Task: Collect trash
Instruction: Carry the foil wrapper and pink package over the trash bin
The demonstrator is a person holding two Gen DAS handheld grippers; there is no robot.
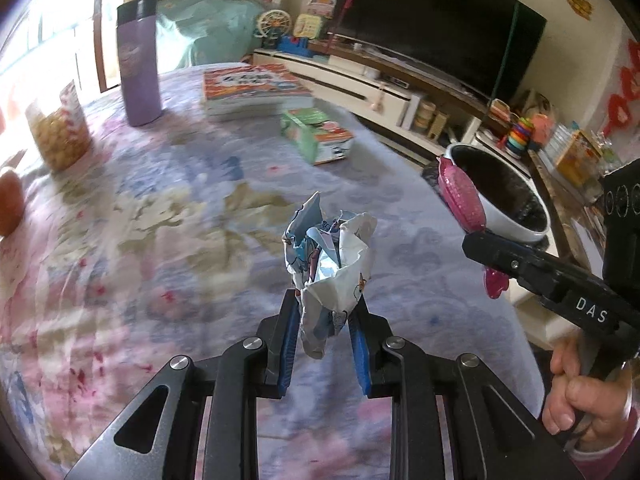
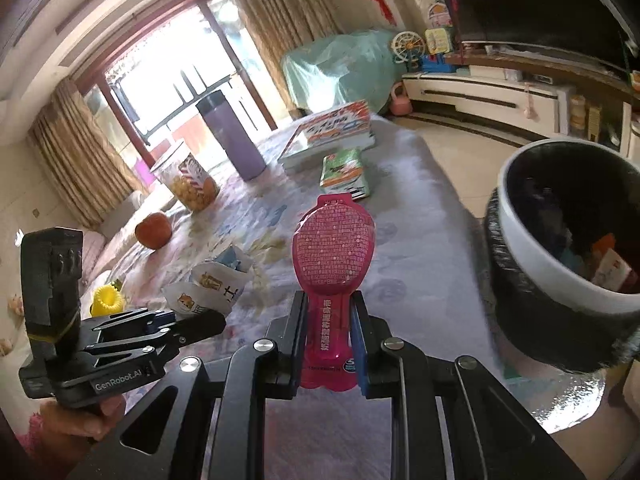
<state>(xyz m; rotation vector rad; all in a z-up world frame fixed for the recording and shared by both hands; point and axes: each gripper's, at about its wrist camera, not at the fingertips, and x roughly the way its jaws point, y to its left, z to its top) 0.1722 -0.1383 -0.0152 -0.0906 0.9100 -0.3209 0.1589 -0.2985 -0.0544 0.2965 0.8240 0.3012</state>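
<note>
Far left on the floral desk point(image 1: 180, 208) stand a snack jar point(image 2: 191, 184) and a purple flask point(image 1: 139, 62), with books point(image 1: 256, 92) and a green carton point(image 1: 318, 136) further right. The left claw point(image 1: 325, 312) pinches a crumpled wrapper point(image 1: 330, 264), held just above the desk. To its right the right claw point(image 2: 330, 320) pinches a pink wrapper point(image 2: 332, 248) near the bin point(image 2: 568, 240), which stands at the right; it seems to hold some scraps already.
</note>
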